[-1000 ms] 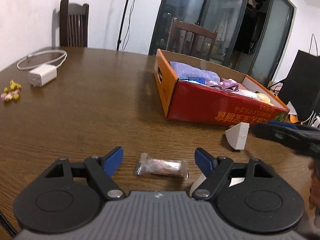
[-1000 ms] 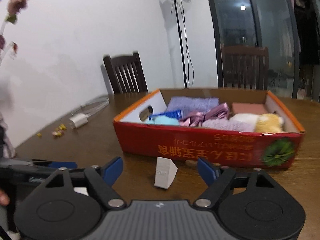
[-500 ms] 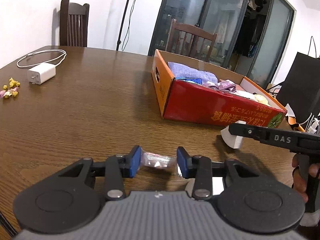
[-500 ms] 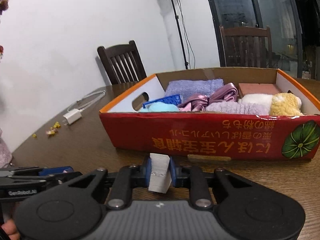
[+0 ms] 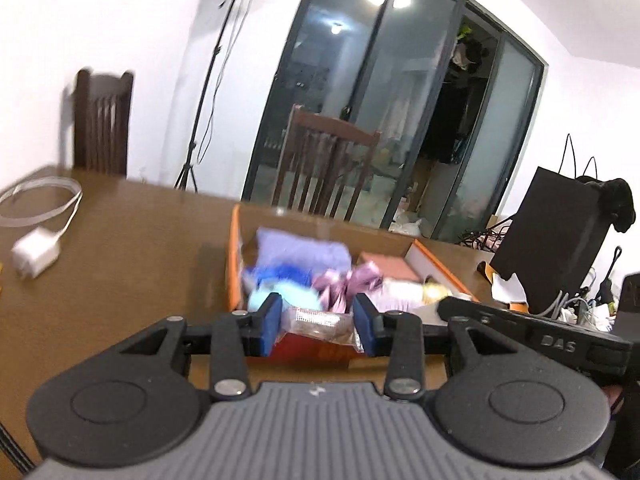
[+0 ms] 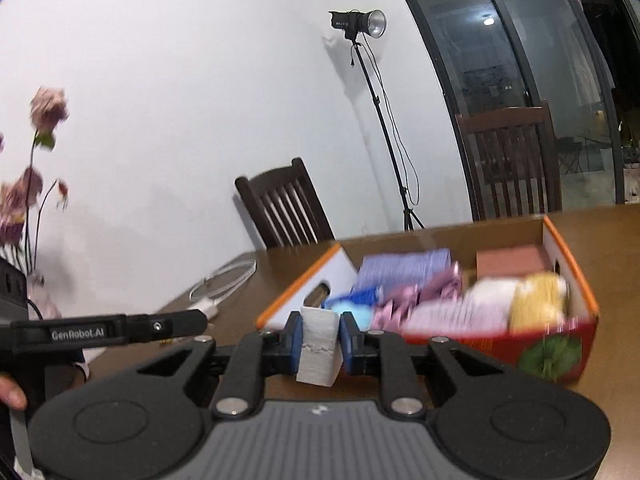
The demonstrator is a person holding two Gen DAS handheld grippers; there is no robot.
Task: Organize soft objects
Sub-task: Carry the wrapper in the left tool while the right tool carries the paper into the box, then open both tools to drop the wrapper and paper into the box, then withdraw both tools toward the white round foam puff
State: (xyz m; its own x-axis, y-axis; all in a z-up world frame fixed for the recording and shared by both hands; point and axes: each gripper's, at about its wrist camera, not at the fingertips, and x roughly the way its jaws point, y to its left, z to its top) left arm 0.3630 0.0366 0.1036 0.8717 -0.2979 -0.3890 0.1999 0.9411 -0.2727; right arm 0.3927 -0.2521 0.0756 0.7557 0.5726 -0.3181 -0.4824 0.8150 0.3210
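Observation:
My left gripper is shut on a clear plastic packet with pinkish contents, held above the table in front of the red cardboard box. My right gripper is shut on a white wedge sponge, held up near the box's left front corner. The box holds a purple towel, a pink ribbon cloth, a blue item, a pink block and a yellow plush. Both views are blurred.
A white charger with its cable lies on the brown table at the left. Wooden chairs stand behind the table. A light stand is by the wall. Pink flowers stand at the far left. A black bag is at the right.
Both grippers closed on their objects, then lifted them off the table toward the box. The packet and the sponge now hang above the table, level with the box.

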